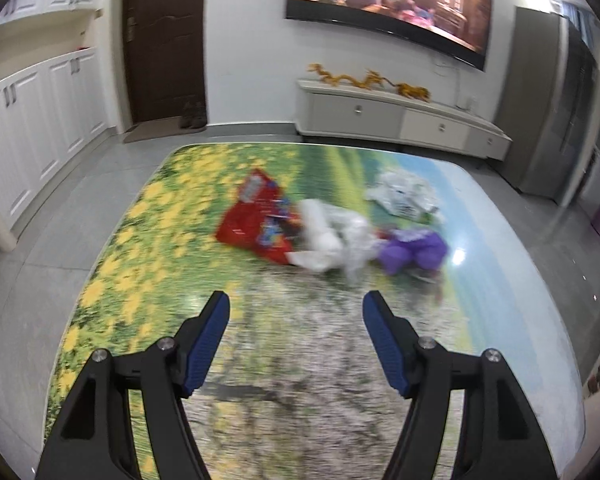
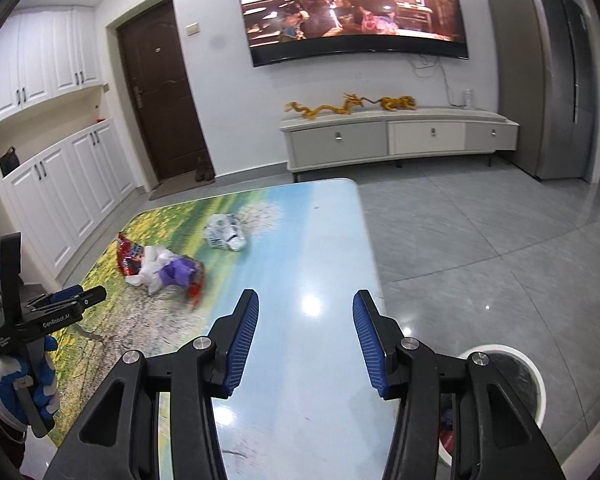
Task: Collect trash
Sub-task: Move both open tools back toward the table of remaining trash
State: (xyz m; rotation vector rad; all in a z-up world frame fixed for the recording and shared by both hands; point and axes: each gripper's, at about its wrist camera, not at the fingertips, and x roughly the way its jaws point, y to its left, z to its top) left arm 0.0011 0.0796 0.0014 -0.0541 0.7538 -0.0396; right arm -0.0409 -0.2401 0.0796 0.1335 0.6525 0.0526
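A pile of trash lies on the table with the printed meadow top [image 1: 300,360]: a red snack bag [image 1: 252,220], crumpled white plastic [image 1: 332,236] and a purple wrapper [image 1: 414,250]. A crumpled white bag [image 1: 406,196] sits apart, farther back. My left gripper [image 1: 297,298] hangs open short of the pile, with nothing between its blue pads. The right wrist view shows the same red bag [image 2: 128,256], purple wrapper [image 2: 178,272] and white bag [image 2: 226,236] to the far left. My right gripper [image 2: 306,296] is open and empty over the table's right edge [image 2: 368,240]. The left gripper [image 2: 80,298] appears there in a gloved hand [image 2: 24,384].
A white round bin [image 2: 508,347] stands on the floor beside the table's near right corner, with some trash inside. Behind the table are a low TV cabinet [image 2: 396,136], a wall TV [image 2: 352,12], a brown door [image 2: 160,108] and white cupboards [image 2: 60,184]. Grey floor tiles [image 2: 480,240] stretch to the right.
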